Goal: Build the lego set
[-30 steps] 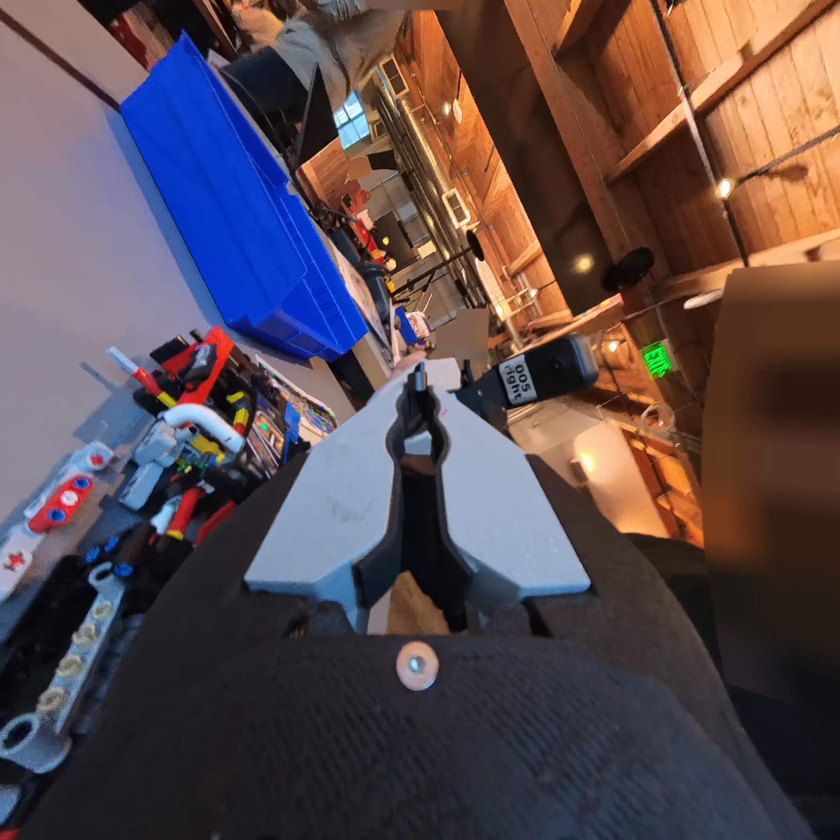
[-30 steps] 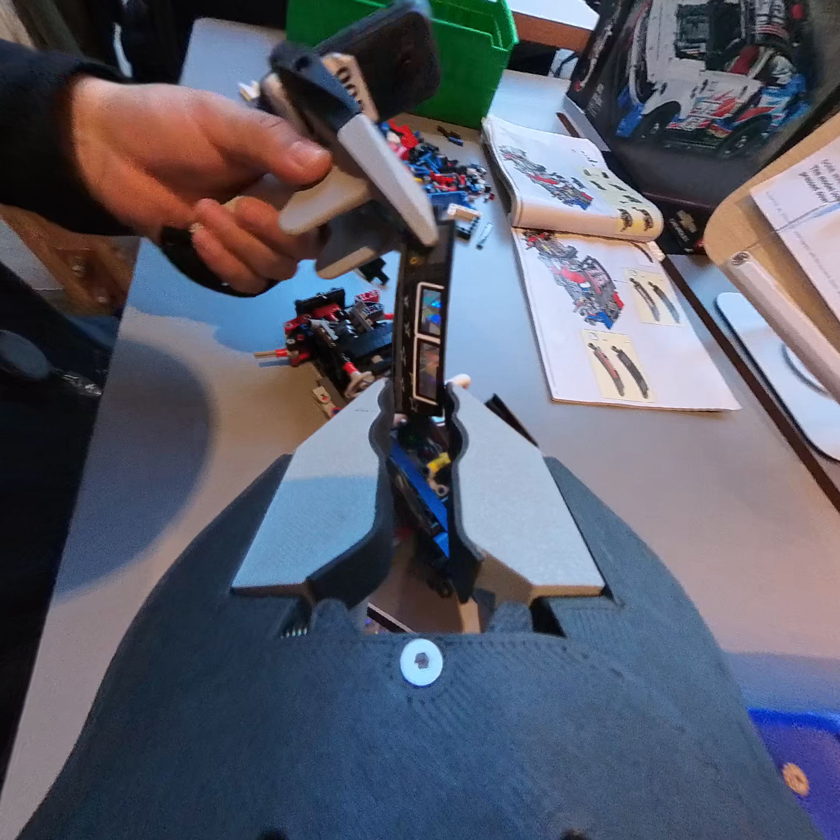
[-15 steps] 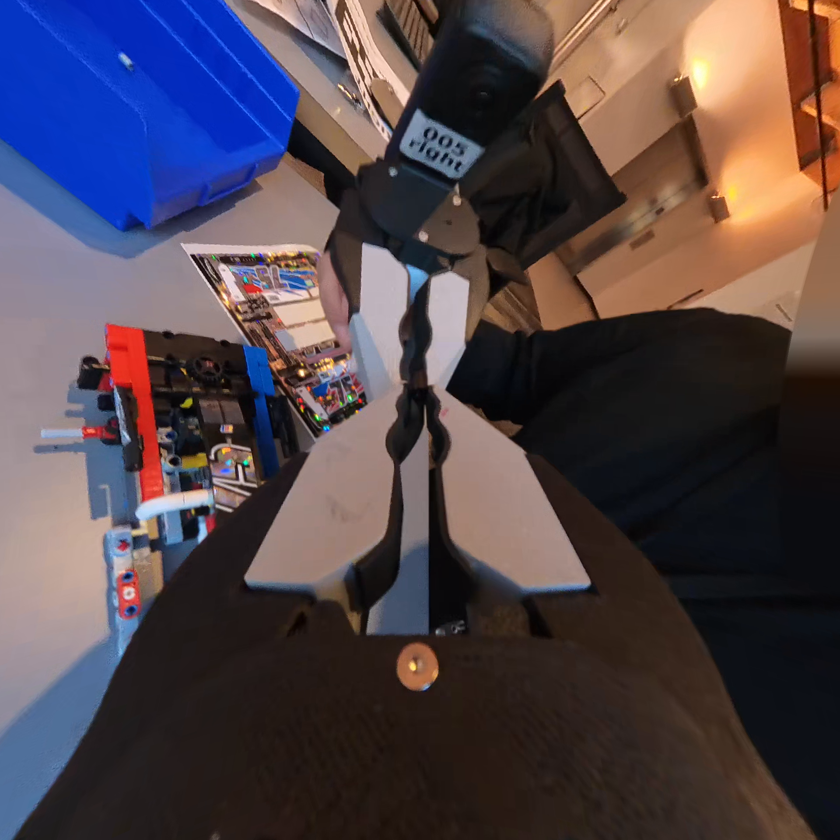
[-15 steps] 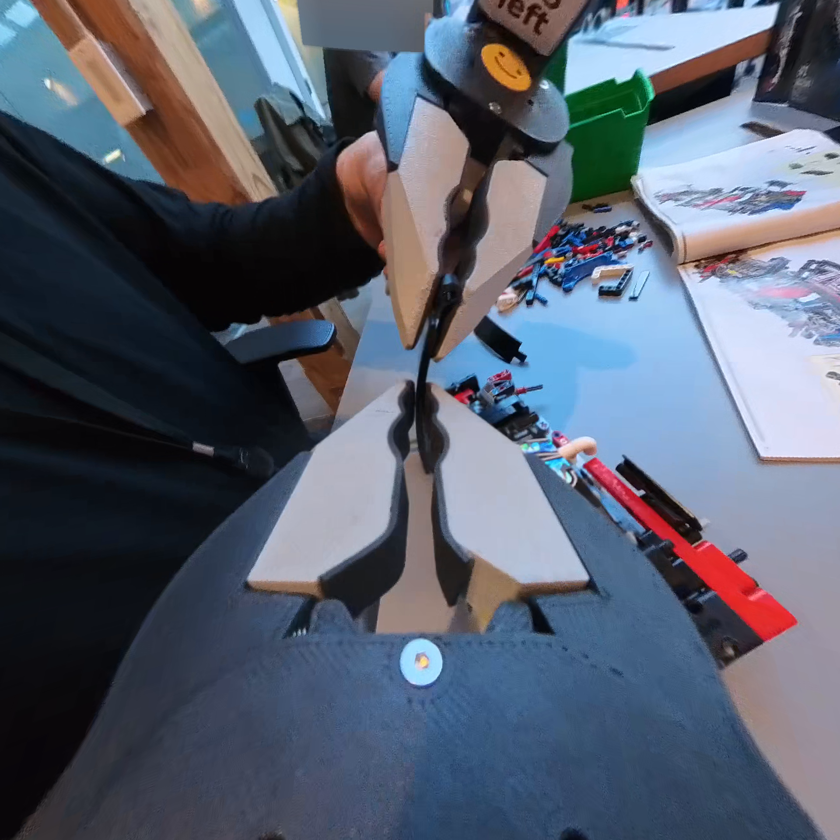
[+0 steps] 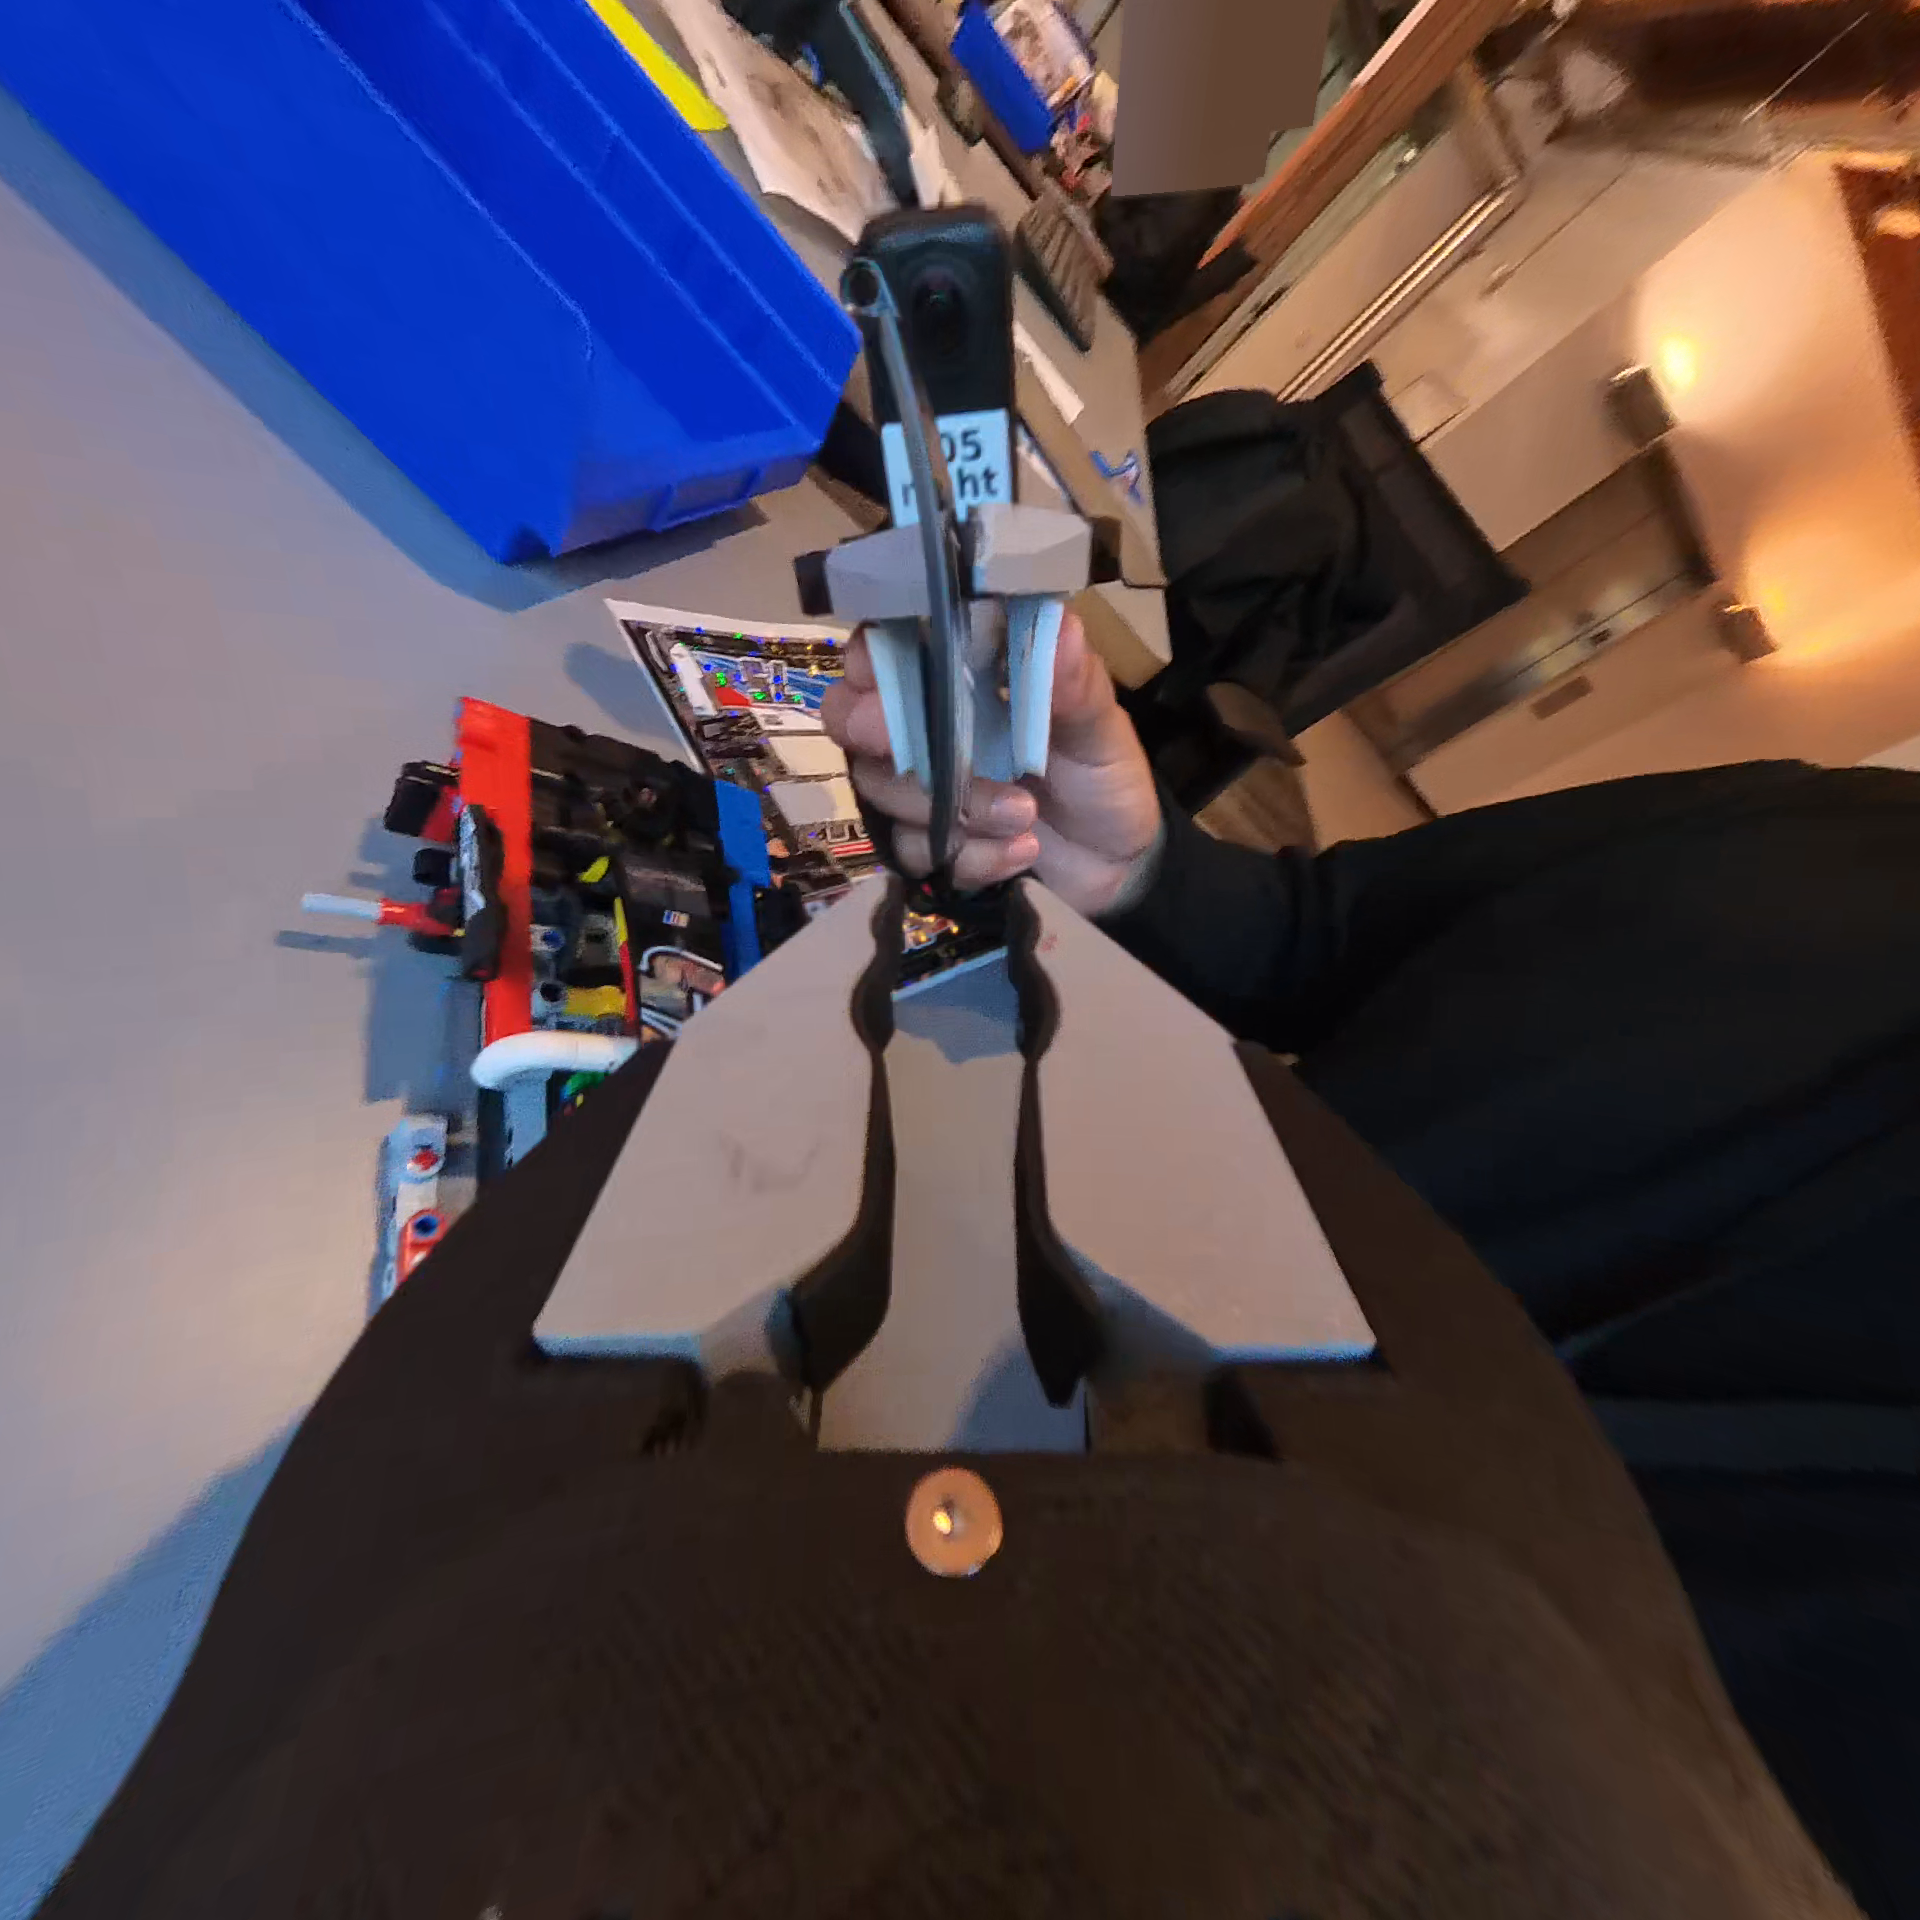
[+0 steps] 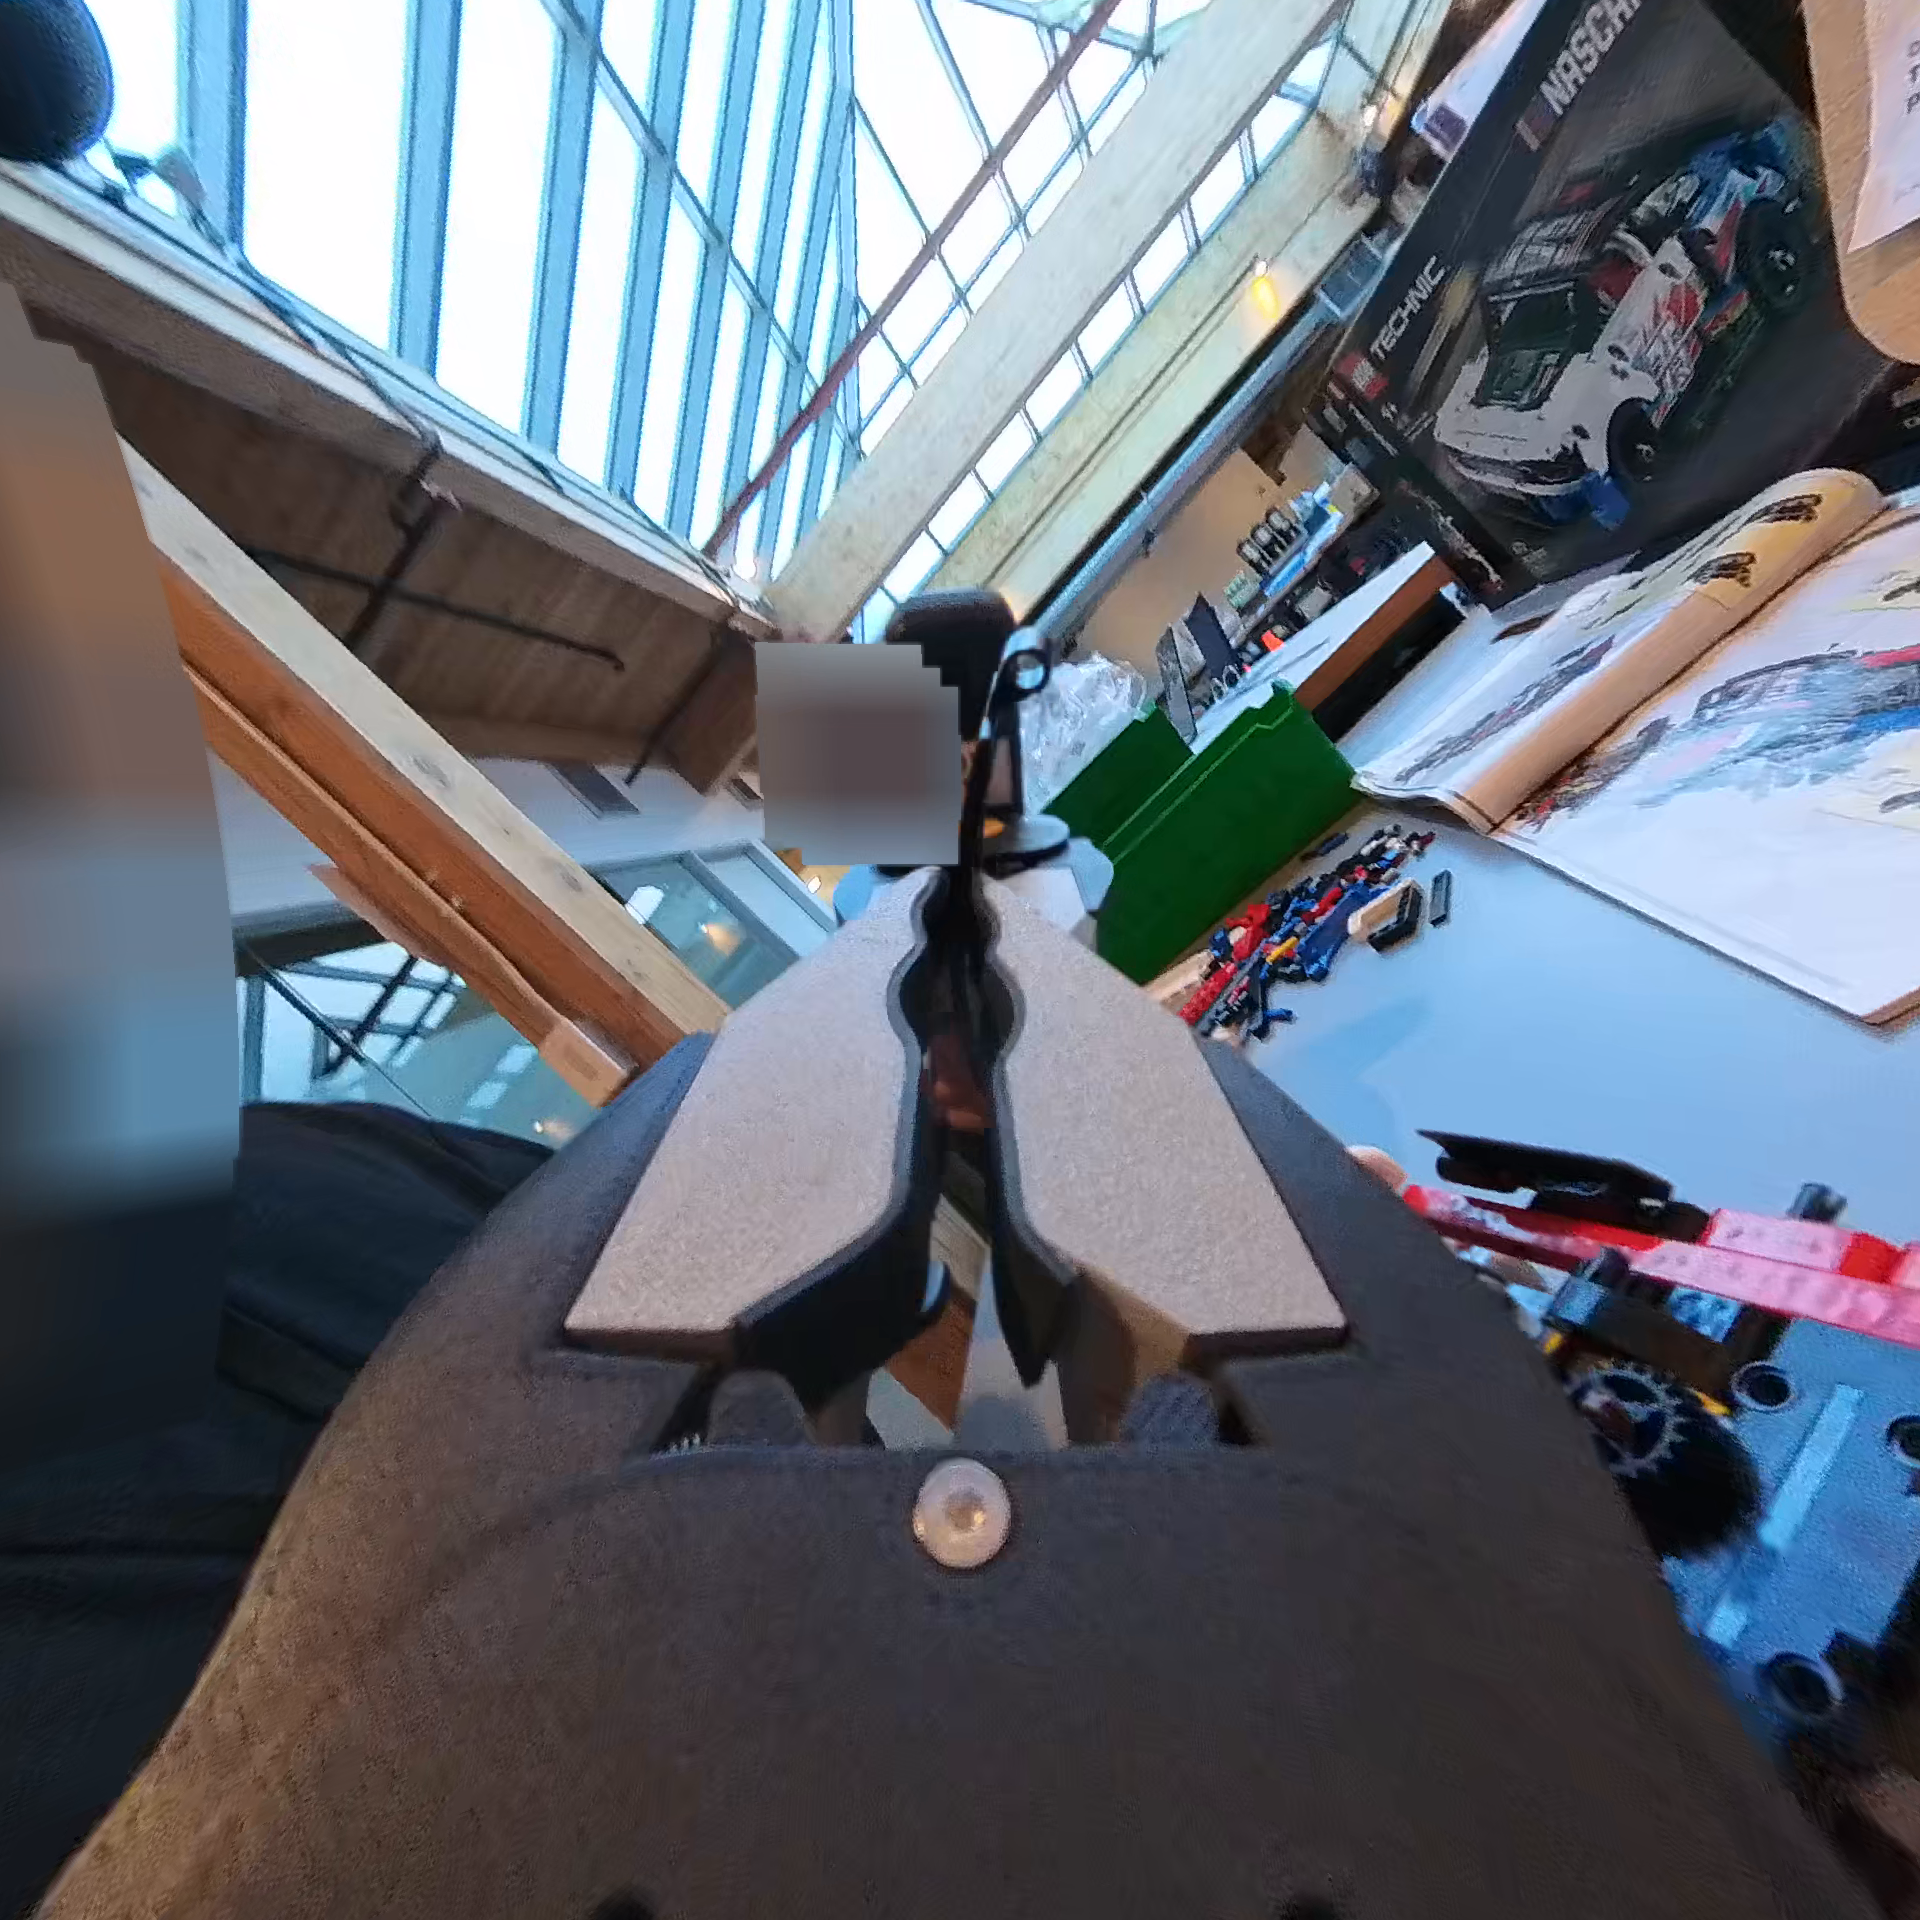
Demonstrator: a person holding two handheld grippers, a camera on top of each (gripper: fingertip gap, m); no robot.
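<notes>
My right gripper (image 6: 961,906) is shut on a thin, curved black lego strip (image 6: 979,774) that rises from its tips. In the left wrist view the right gripper (image 5: 961,748) faces me in a person's hand (image 5: 1081,790), and the strip (image 5: 925,488) arcs up across it. My left gripper (image 5: 951,916) is open with nothing between its jaws, and the strip's lower end lies just beyond its tips. The partly built red, black and blue lego car chassis (image 5: 582,904) lies on the grey table, also low right in the right wrist view (image 6: 1662,1278).
A blue bin (image 5: 416,260) stands beyond the chassis, with a sticker sheet (image 5: 748,707) beside it. A green bin (image 6: 1195,821), a pile of loose parts (image 6: 1309,935), open instruction booklets (image 6: 1714,727) and the set's box (image 6: 1621,312) are on the table. The left gripper's tips are roughly 5 centimeters from the right gripper's.
Half a second ago both grippers pinched the black strip tip to tip. My left jaws have now opened and let go; the right gripper still holds the strip and has tilted upward.
</notes>
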